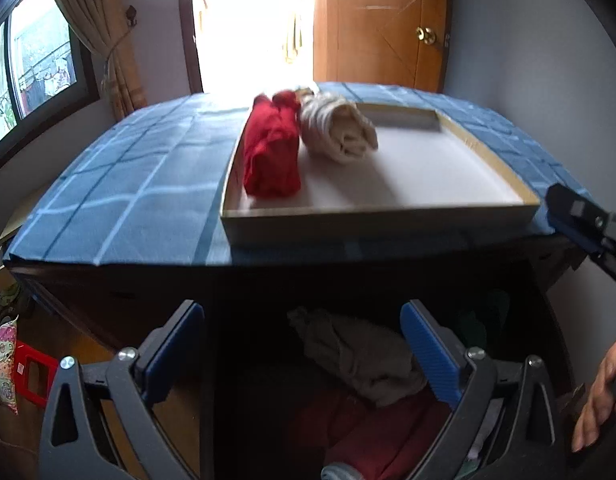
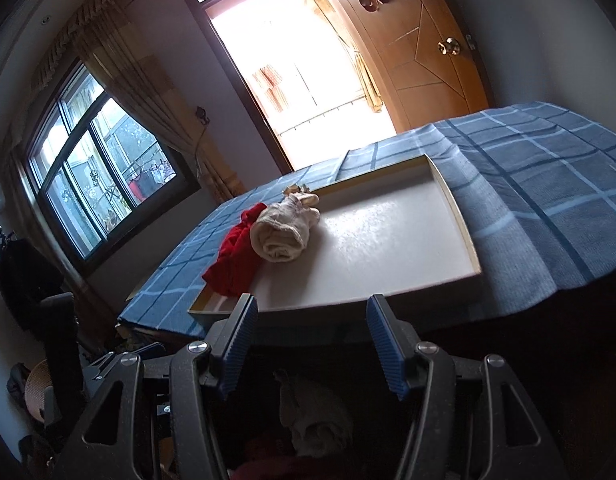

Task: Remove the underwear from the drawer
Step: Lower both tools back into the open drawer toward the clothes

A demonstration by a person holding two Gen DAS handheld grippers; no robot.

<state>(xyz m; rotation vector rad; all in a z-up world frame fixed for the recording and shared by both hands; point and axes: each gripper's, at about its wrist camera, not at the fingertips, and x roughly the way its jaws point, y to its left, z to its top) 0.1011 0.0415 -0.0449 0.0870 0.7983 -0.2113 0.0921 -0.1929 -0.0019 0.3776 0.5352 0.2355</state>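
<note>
Below the tray (image 1: pixel 371 220), both grippers are hanging empty and spread, the left gripper (image 1: pixel 304 356) sitting nearer the beige underwear (image 1: pixel 355 356) lying lengthwise between its fingers, the right gripper (image 2: pixel 308 350) hovering alongside.

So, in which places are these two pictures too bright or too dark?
Left wrist view: the doorway is blown out to white, and the open drawer is in deep shadow. Right wrist view: the doorway glares again, and the drawer is nearly black.
</note>
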